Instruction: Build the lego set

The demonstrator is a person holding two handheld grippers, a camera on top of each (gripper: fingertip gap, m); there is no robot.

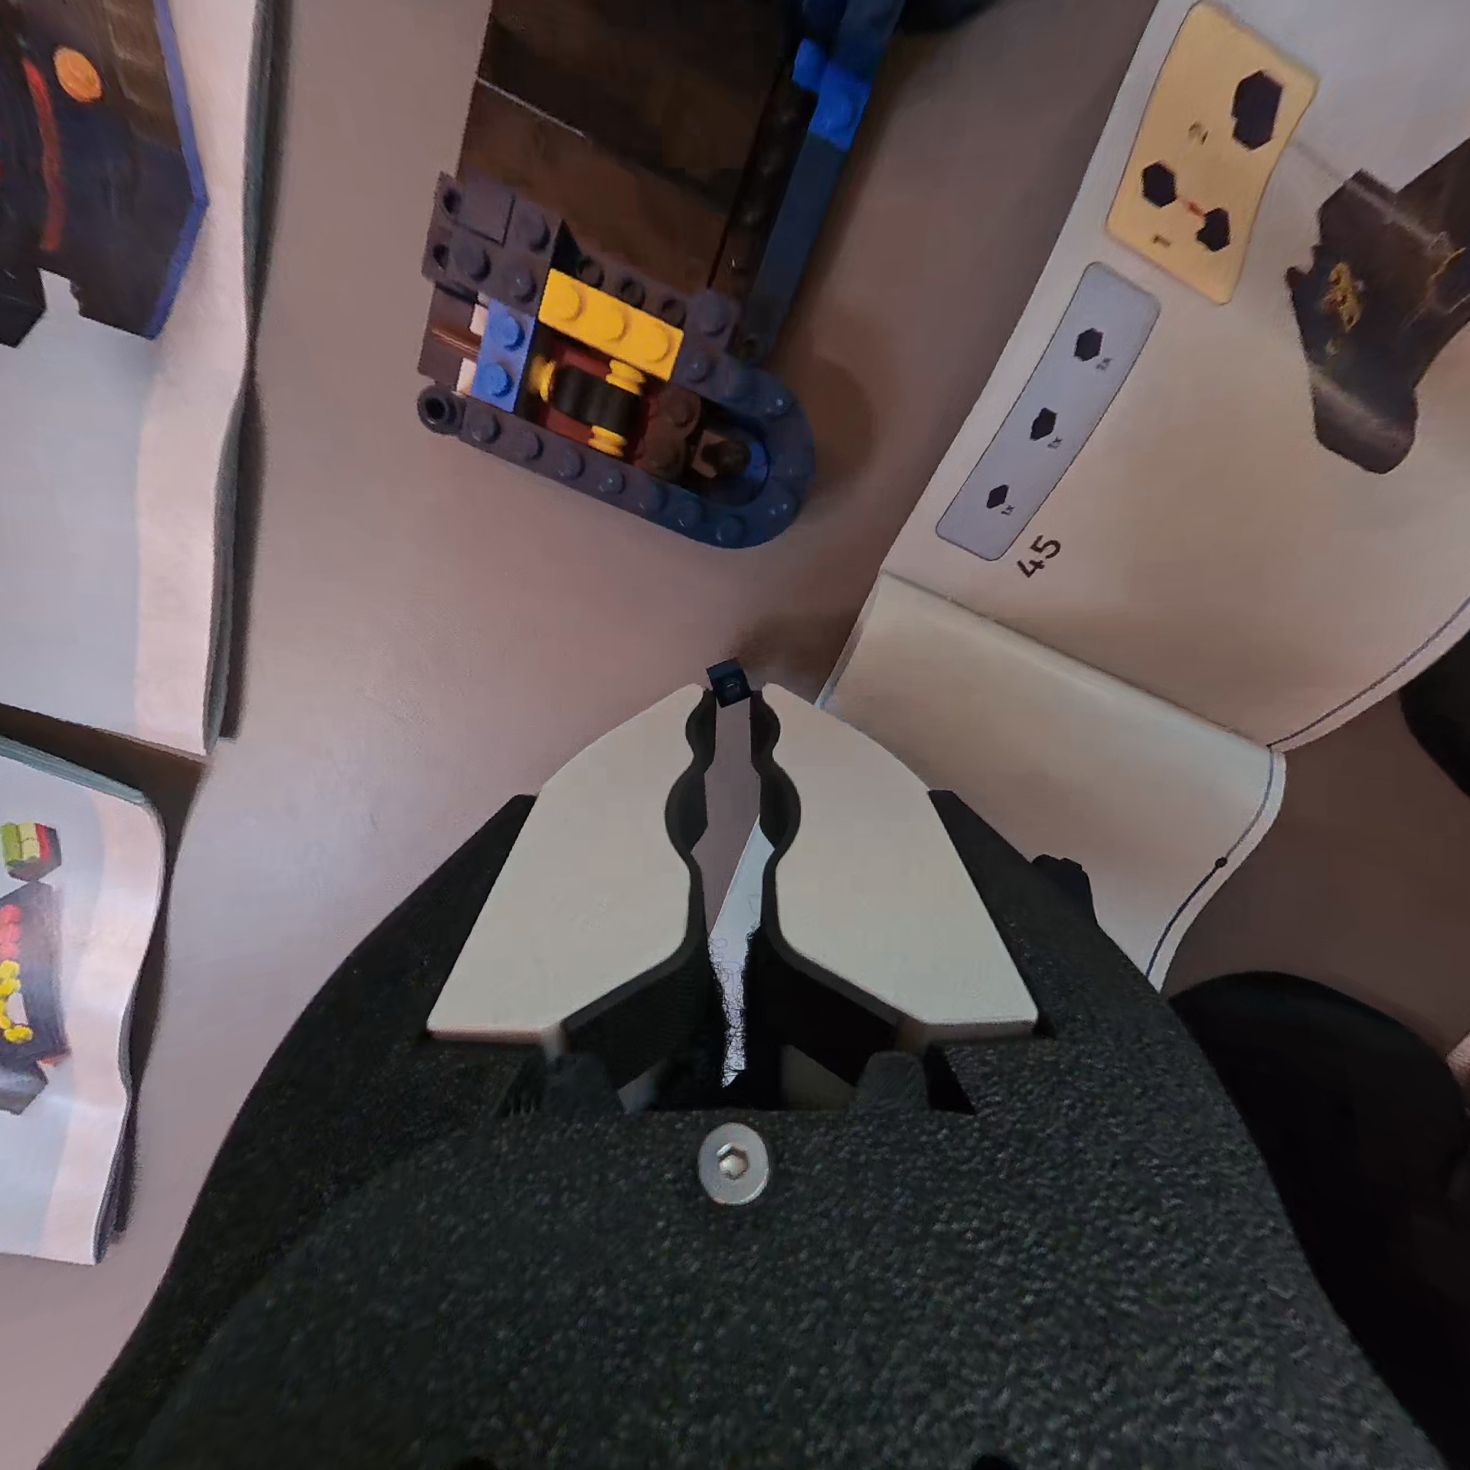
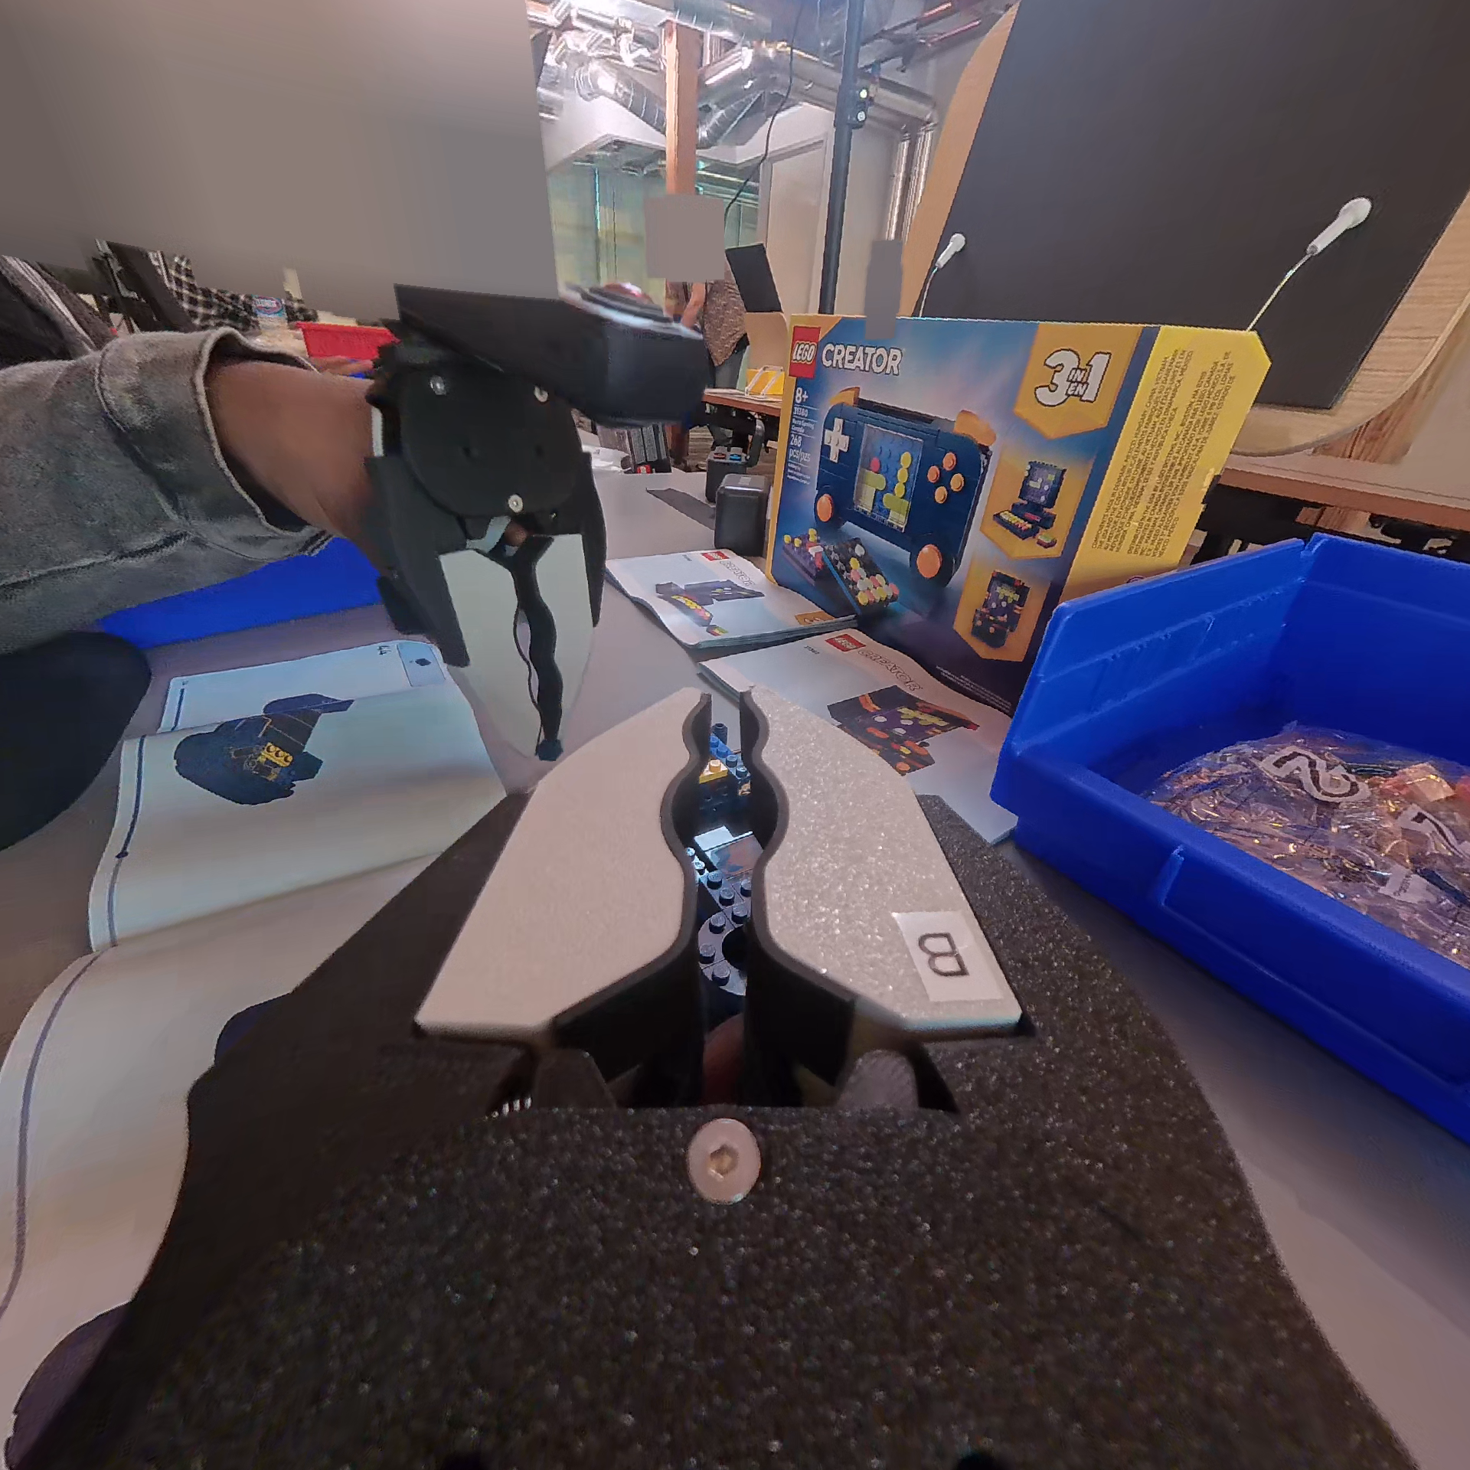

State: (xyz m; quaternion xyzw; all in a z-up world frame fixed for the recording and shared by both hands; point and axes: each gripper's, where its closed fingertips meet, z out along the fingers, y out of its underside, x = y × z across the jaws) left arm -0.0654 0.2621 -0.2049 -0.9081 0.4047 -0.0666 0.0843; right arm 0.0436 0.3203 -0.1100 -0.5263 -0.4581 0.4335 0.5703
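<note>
My left gripper (image 1: 732, 696) is shut on a tiny dark blue brick (image 1: 729, 686), pinched at the very fingertips just above the pale table (image 1: 477, 636). The right wrist view shows it too (image 2: 549, 744), pointing down with the small brick (image 2: 549, 749) at its tip. A partly built dark blue brick model (image 1: 604, 358) with yellow, blue and black parts lies beyond the left fingertips. My right gripper (image 2: 725, 700) is shut on this model (image 2: 722, 899); its black studded plates fill the narrow gap between the pads.
An open instruction booklet (image 1: 1193, 398) lies to the right of the left gripper. Two closed booklets (image 1: 119, 517) (image 1: 64, 994) lie to its left. A toy set box (image 2: 994, 477) stands at the back. A blue bin (image 2: 1153, 716) with plastic bags is on the right. The gap from one gripper's tips to the other's is roughly 15 centimetres.
</note>
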